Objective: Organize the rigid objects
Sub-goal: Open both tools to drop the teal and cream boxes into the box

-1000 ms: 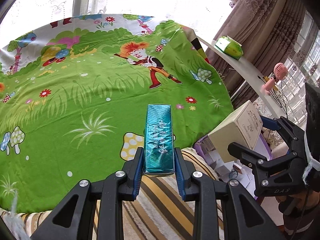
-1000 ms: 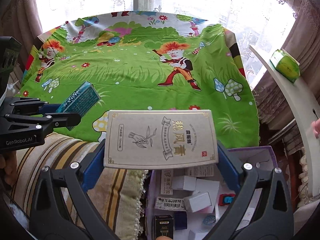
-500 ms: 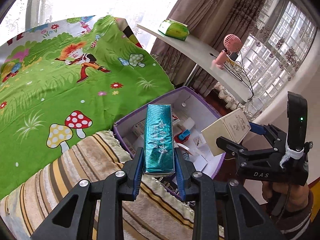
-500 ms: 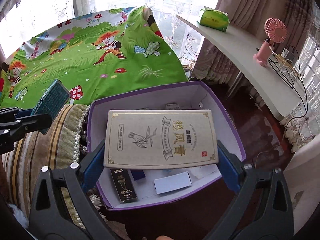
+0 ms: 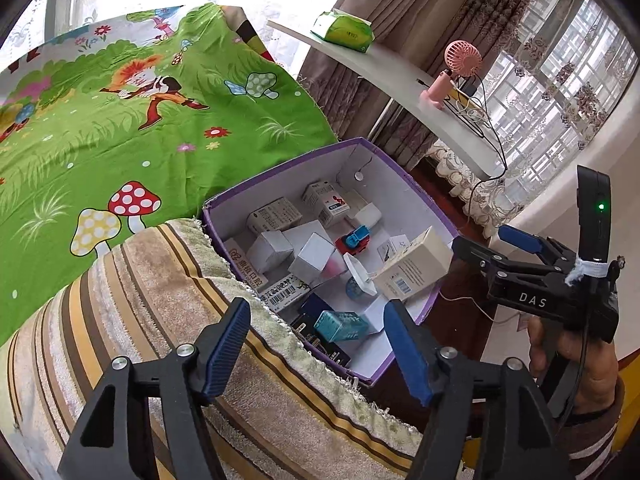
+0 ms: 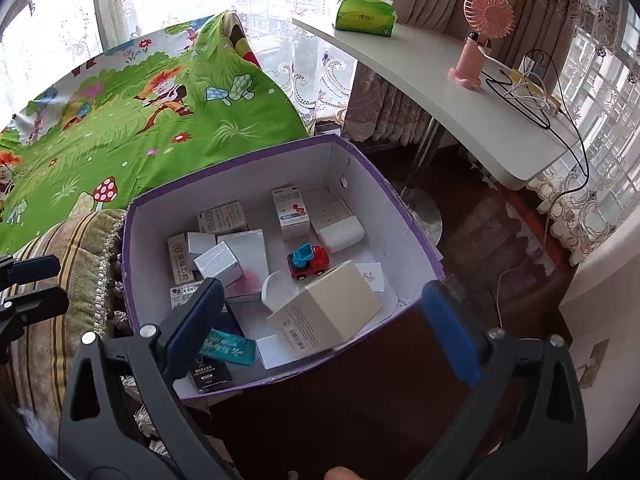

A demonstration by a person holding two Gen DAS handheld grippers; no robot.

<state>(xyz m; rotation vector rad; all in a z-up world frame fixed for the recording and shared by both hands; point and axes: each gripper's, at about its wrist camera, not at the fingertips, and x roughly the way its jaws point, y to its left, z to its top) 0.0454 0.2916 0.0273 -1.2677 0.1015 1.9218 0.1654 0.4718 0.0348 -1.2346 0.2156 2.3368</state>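
A purple box (image 5: 280, 172) (image 6: 240, 156) with white inner walls stands beside the bed and holds several small cartons and a red and blue toy car (image 5: 354, 240) (image 6: 308, 261). The teal box (image 5: 340, 325) (image 6: 231, 350) lies in its near corner. The beige box (image 5: 412, 266) (image 6: 326, 314) lies tilted against the box's near right wall. My left gripper (image 5: 318, 346) is open and empty above the near corner. My right gripper (image 6: 320, 320) is open and empty above the beige box; it also shows in the left wrist view (image 5: 480, 246).
A striped towel (image 5: 160, 320) covers the bed edge by the box. A green cartoon sheet (image 5: 100, 128) covers the bed. A white shelf (image 6: 440, 92) at the right carries a pink fan (image 6: 480, 40), a green tissue pack (image 6: 366, 14) and cables. Dark wooden floor lies beyond.
Both grippers have opened. The teal box has dropped from the left gripper into the purple box, and the beige box has dropped from the right gripper into it.
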